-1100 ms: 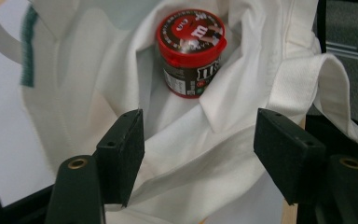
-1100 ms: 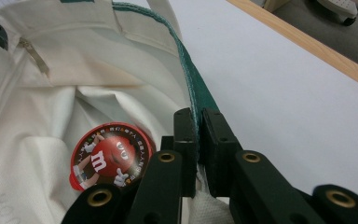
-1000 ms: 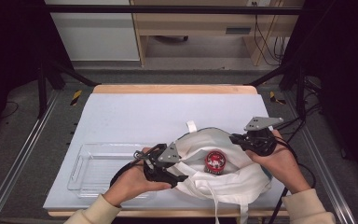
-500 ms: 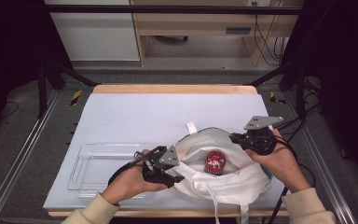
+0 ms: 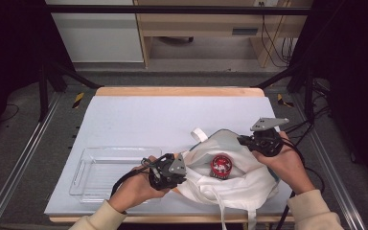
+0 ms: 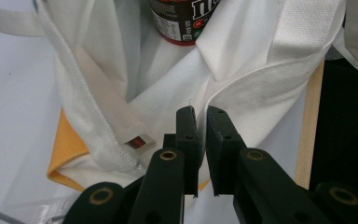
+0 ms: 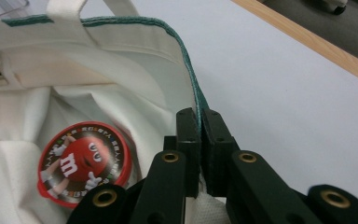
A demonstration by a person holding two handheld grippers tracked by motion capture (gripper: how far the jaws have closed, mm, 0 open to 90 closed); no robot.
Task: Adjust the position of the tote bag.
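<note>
A white cloth bag (image 5: 230, 179) lies open on the table (image 5: 139, 120), held at its mouth by both grippers. Inside it, between the two grippers, sits a round tub (image 5: 221, 166) with a red lid showing a cartoon candy figure; in the right gripper view the tub (image 7: 81, 163) lies to the left of the jaws, down in the bag's white lining.

The right gripper (image 7: 199, 116) is clamped on the bag's green-trimmed rim (image 7: 193, 88), the edge running up and away between its jaws. In the high view this gripper (image 5: 249, 142) sits at the bag's right side, with the person's right hand (image 5: 285, 163) behind it.

The left gripper (image 6: 198, 114) pinches a fold of white cloth (image 6: 256, 100) at the opposite side of the mouth, jaws nearly together with the fabric between them. Ahead of it stands the tub's dark side (image 6: 182, 18); to its left an orange patch (image 6: 67, 144) shows under the bag's hem.

Just beyond the left gripper (image 5: 179, 167), on its outer side, lies a clear plastic tray (image 5: 93, 167).
</note>
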